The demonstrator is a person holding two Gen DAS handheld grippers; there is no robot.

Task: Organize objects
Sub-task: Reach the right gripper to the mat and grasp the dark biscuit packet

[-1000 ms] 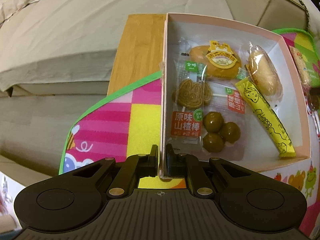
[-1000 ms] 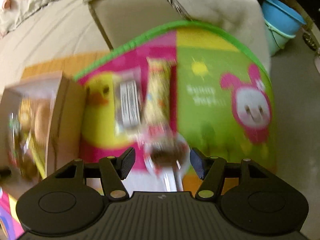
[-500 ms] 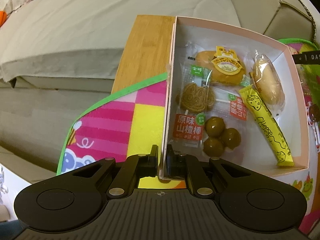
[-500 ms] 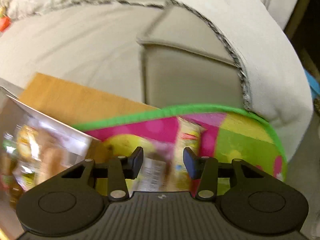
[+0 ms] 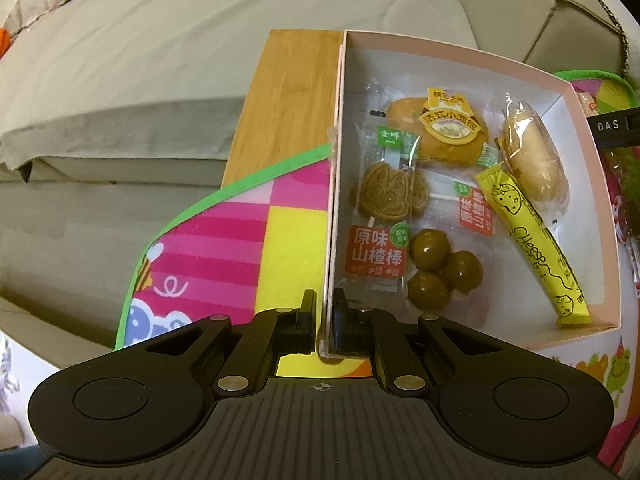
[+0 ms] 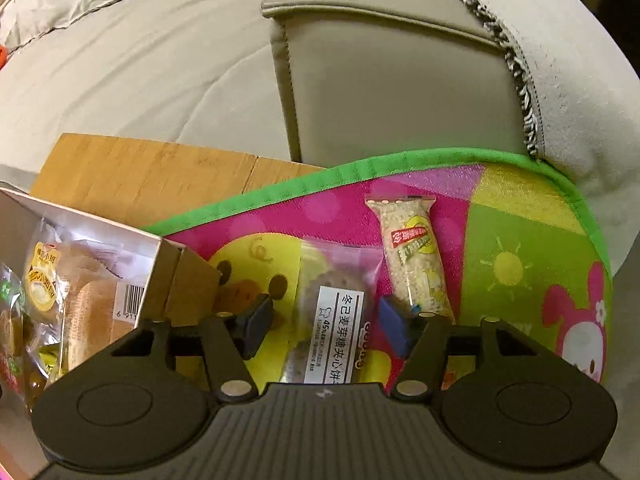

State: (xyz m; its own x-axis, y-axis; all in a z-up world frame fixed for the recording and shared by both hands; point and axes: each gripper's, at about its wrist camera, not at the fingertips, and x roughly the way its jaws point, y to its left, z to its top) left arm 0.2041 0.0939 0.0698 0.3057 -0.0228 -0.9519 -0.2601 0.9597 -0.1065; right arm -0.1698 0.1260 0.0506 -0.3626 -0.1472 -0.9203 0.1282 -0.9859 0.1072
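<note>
A pink-rimmed white box [image 5: 452,60] holds several wrapped snacks: a round bun [image 5: 436,132], an oblong bread [image 5: 532,156], a yellow cheese stick [image 5: 532,240] and brown sweets [image 5: 432,272]. My left gripper [image 5: 325,312] is shut on the box's left wall near its front corner. In the right wrist view, a clear-wrapped biscuit packet [image 6: 332,320] lies on the colourful mat [image 6: 520,240], with a rice bar [image 6: 416,268] beside it on the right. My right gripper [image 6: 325,322] straddles the biscuit packet. Its jaws are opening and the pads stand clear of the wrapper.
The mat lies over a bamboo tabletop [image 6: 140,172] that ends against a beige sofa [image 6: 400,80]. The box's brown outer corner [image 6: 188,280] sits just left of my right gripper. Beyond the table's left edge is grey bedding [image 5: 120,80].
The right wrist view has rolled and shifted until the biscuit packet lies between the right jaws, which narrowed and then widened. The left gripper has kept still on the box wall.
</note>
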